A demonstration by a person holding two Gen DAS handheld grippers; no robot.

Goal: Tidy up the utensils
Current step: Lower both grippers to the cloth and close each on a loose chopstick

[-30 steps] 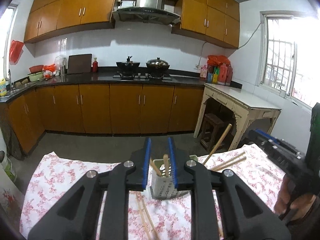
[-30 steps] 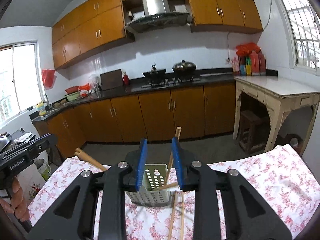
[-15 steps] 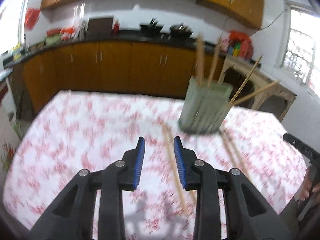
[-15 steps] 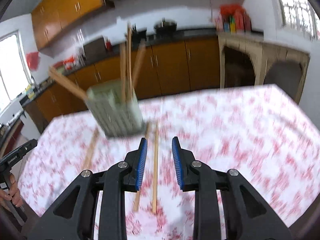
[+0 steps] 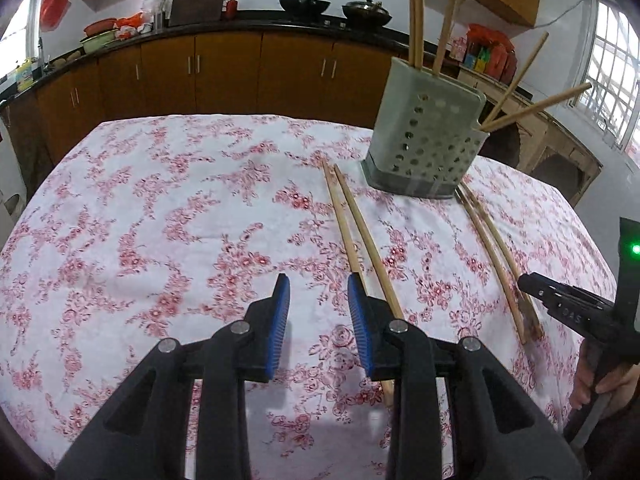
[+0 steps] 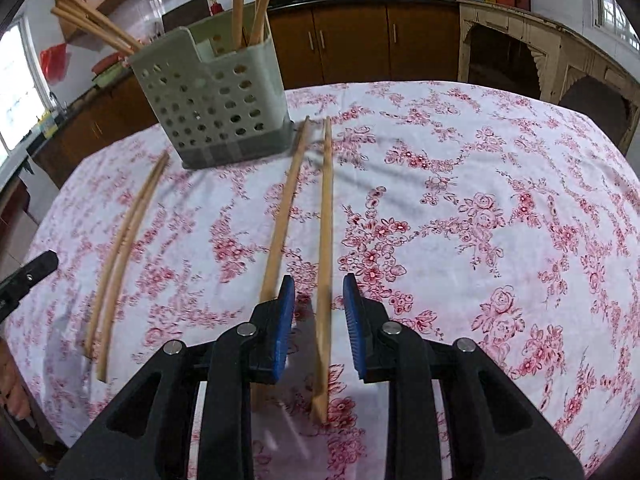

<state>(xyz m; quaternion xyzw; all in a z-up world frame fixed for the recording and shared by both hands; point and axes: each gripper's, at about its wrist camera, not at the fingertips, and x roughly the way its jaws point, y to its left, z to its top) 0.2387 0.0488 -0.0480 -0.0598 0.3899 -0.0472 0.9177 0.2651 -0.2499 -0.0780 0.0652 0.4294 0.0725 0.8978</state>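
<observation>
We've got our right gripper (image 6: 319, 300) open, jaws just narrowing around one chopstick (image 6: 326, 240) on the tablecloth (image 6: 480, 200). Left gripper (image 5: 318, 300) open, empty, beside another pair (image 5: 356, 232) near the holder (image 5: 424, 140).

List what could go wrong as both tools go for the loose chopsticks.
The right tool straddles one chopstick of a close pair; closing may nudge its neighbour askew. The left tool is open over bare cloth with its pair beside the right pad, so it may close on nothing. The holder already holds leaning chopsticks; inserting more may tip it.
</observation>
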